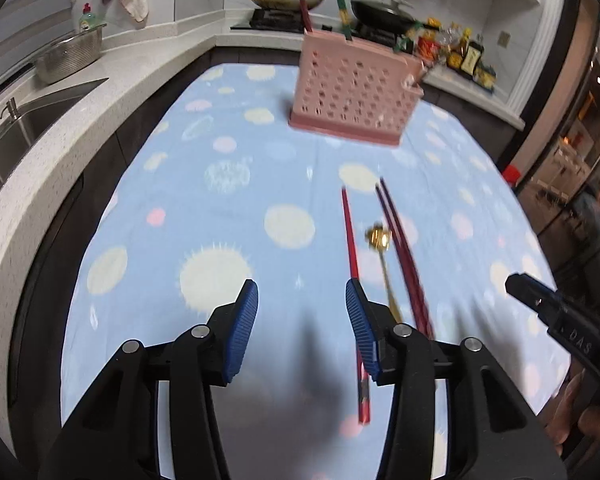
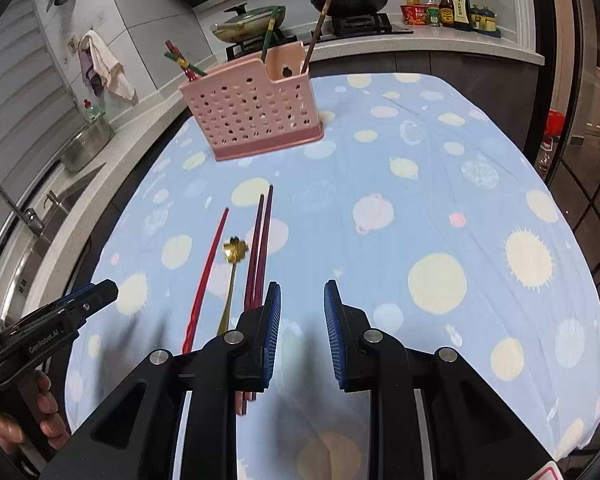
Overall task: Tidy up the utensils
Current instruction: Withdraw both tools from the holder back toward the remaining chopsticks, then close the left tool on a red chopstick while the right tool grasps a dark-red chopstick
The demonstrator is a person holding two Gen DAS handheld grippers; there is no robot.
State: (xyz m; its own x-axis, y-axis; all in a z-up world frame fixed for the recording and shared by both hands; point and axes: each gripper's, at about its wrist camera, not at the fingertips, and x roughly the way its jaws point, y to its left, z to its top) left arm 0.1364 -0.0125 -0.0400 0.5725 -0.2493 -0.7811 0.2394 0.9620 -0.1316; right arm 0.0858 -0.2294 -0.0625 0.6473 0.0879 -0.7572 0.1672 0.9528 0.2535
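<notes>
Two hand-held grippers are shown above a table (image 2: 440,184) covered with a blue spotted cloth: the left hand-held gripper (image 1: 302,312) and the right hand-held gripper (image 2: 302,312), each with its jaws spread apart and nothing held between them. A red chopstick (image 2: 208,276), a gold spoon (image 2: 233,268) and a dark red chopstick pair (image 2: 260,248) are laid side by side on the cloth. A pink perforated utensil holder (image 2: 252,116), with several utensils stood in it, is seen farther back.
</notes>
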